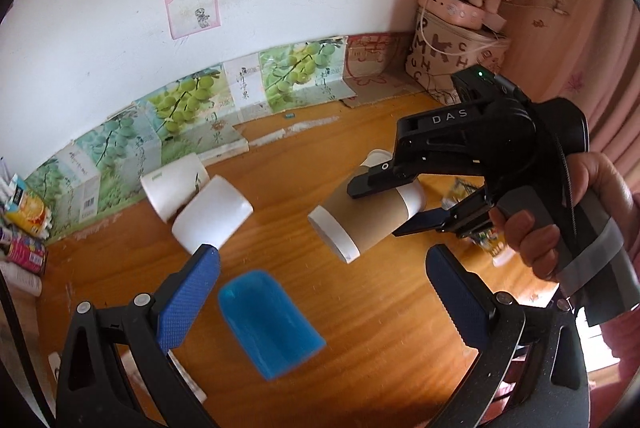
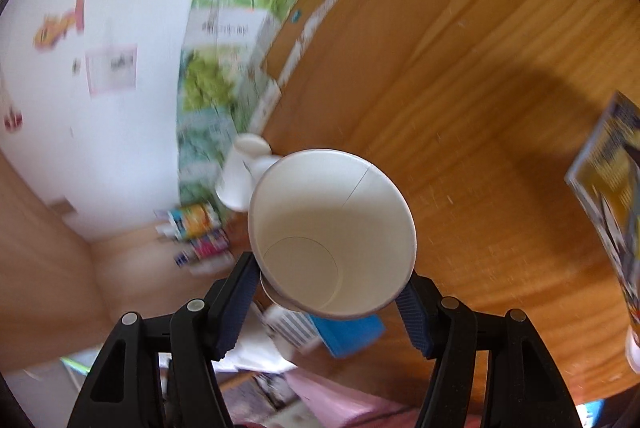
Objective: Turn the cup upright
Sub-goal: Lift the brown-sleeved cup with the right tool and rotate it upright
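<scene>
My right gripper [image 1: 394, 206] is shut on a paper cup with a brown sleeve [image 1: 360, 218] and holds it sideways above the wooden table [image 1: 380, 308], mouth toward the left. In the right wrist view the cup's white inside [image 2: 332, 228] faces the camera, clamped between the blue pads [image 2: 414, 312]. My left gripper [image 1: 320, 280] is open and empty, hovering over a blue plastic cup [image 1: 270, 320] lying on its side. Two white paper cups [image 1: 212, 214] lie on their sides further left.
Grape-printed cartons [image 1: 180, 116] line the wall at the back. Juice boxes [image 1: 24, 224] stand at the left edge. A lettered cardboard box with a doll [image 1: 456, 48] fills the back right corner. A printed packet [image 2: 608, 212] lies to the right.
</scene>
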